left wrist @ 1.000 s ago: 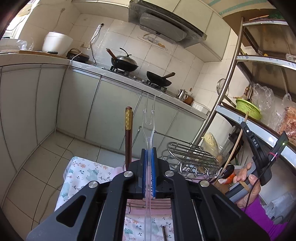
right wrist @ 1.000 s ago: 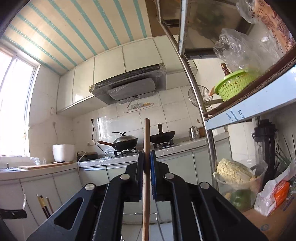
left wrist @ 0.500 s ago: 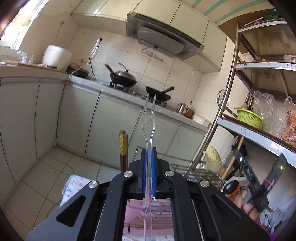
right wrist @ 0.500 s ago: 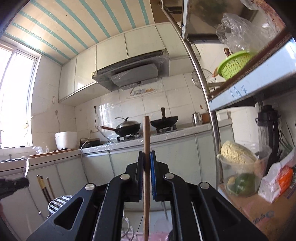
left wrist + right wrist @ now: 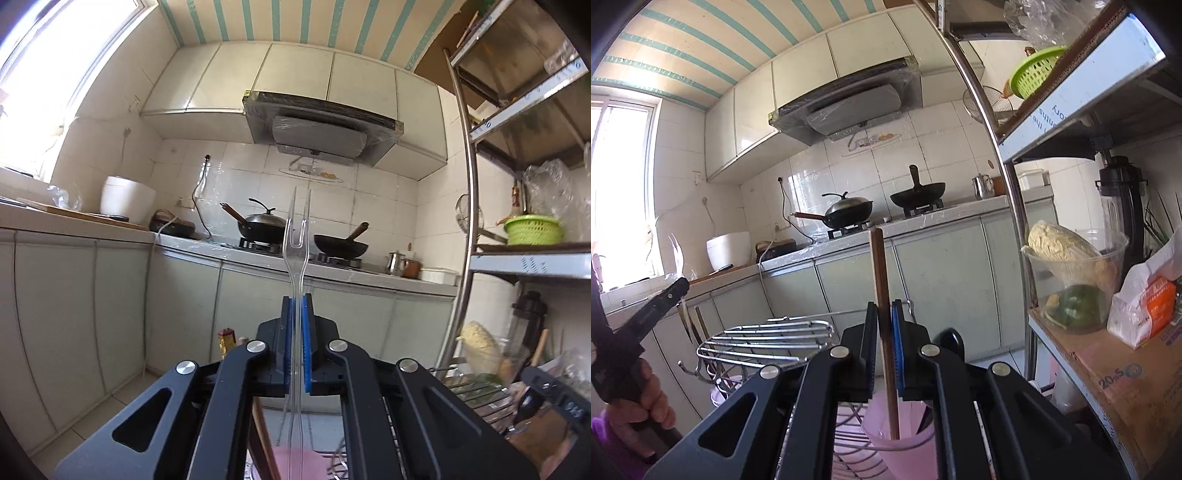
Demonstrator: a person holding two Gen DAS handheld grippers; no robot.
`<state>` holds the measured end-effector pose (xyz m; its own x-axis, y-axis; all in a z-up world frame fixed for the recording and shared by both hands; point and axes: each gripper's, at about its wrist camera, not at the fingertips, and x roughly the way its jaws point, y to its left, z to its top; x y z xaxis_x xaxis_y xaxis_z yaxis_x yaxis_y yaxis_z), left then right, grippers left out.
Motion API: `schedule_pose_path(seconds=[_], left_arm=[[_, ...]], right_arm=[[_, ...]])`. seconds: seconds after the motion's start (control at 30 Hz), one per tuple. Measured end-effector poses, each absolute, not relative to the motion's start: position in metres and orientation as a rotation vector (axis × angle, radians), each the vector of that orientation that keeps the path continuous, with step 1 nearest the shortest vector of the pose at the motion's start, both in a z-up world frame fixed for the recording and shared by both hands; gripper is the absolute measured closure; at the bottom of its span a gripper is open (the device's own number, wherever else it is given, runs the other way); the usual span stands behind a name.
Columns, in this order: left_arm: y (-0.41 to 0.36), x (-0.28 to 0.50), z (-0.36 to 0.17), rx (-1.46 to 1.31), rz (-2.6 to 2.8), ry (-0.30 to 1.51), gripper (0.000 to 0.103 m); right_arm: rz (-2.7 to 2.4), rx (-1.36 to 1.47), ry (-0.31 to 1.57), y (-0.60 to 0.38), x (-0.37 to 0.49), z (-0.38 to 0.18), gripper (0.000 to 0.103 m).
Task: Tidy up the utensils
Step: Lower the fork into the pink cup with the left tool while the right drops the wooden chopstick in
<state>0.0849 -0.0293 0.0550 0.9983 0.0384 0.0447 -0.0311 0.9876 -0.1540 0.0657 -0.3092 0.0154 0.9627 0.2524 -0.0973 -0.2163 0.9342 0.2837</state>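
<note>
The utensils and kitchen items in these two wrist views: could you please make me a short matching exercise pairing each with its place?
Things:
1. clear plastic fork
2. wooden chopstick
3. green basket
4. lidded wok

Places:
A. on the stove
B. pinched in the left gripper, prongs up
C. on a rack shelf
D. between the right gripper's pads, lower end in the pink cup

Pairs: 1-B, 2-D, 3-C, 4-A

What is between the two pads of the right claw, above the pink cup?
A brown wooden chopstick stands upright between them, its lower end inside the pink cup. The right wrist view shows this.
</note>
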Motion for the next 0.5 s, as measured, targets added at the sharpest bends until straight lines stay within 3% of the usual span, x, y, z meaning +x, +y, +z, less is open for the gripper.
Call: schedule_pose_path(seconds=[0.5], left_arm=[[-0.016, 0.081, 0.001, -0.192, 0.033, 0.147, 0.099]], right_arm=[[0.207, 0.257, 0.182, -0.304, 0.061, 0.009, 0.095]])
